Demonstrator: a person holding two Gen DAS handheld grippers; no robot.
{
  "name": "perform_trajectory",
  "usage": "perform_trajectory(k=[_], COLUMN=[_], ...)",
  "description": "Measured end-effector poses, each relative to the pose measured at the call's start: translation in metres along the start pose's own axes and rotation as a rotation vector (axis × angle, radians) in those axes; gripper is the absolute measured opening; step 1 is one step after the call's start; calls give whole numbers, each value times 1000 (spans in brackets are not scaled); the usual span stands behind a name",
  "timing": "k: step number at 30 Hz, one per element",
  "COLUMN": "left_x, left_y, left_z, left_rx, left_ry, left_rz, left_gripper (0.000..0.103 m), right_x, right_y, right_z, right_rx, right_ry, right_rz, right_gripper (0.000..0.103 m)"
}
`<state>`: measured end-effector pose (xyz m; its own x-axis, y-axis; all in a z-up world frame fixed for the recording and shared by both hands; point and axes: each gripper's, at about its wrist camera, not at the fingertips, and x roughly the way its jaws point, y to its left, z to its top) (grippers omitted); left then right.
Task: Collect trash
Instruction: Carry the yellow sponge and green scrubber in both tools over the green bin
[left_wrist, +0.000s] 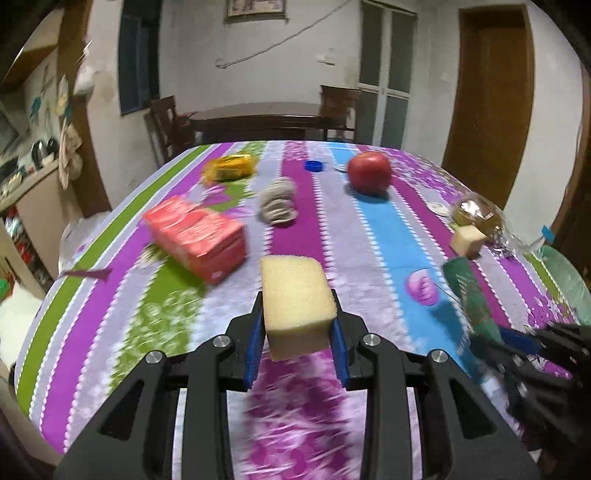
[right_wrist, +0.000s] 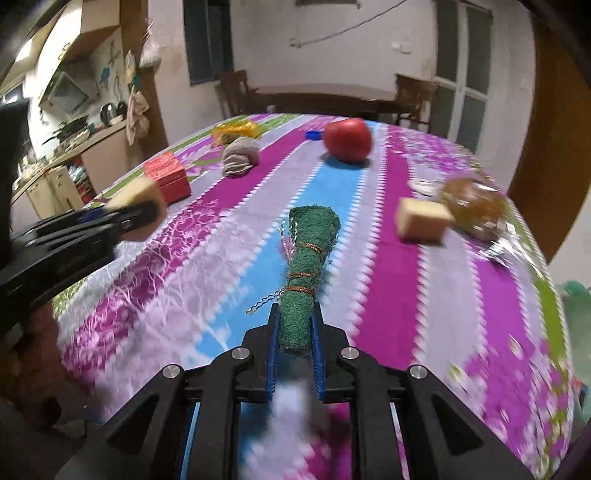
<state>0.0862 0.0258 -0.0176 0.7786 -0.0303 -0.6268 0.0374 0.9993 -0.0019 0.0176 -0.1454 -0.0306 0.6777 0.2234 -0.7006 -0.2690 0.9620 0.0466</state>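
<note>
Left gripper (left_wrist: 298, 325) jaws clench a yellow sponge (left_wrist: 295, 299); right gripper (right_wrist: 295, 328) jaws clench a green scourer roll (right_wrist: 308, 266); swinging fast above the counter (right_wrist: 388, 258), either soft piece could slip loose.

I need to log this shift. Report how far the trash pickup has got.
No bin is visible, so nothing shows as finished. In hand: the left tool grips a yellow sponge; the right tool grips a rolled green scrubber. Left on the table: another sponge, red box, bottle cap.
</note>
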Motion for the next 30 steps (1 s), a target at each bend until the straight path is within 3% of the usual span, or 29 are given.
perform_trajectory(k=[13,30], left_x=[9,-11], left_y=[-97,-231], left_z=[22,64], left_rx=[135,321], left_ry=[-30,-154], left_rz=[-22,-166], left_gripper=[30,30], right_x=[-75,-153], right_y=[-78,-175], right_z=[-29,-23], right_rx=[160,236], right_ry=[-175,-295], right_rz=[-115,-332], right_gripper=[16,17])
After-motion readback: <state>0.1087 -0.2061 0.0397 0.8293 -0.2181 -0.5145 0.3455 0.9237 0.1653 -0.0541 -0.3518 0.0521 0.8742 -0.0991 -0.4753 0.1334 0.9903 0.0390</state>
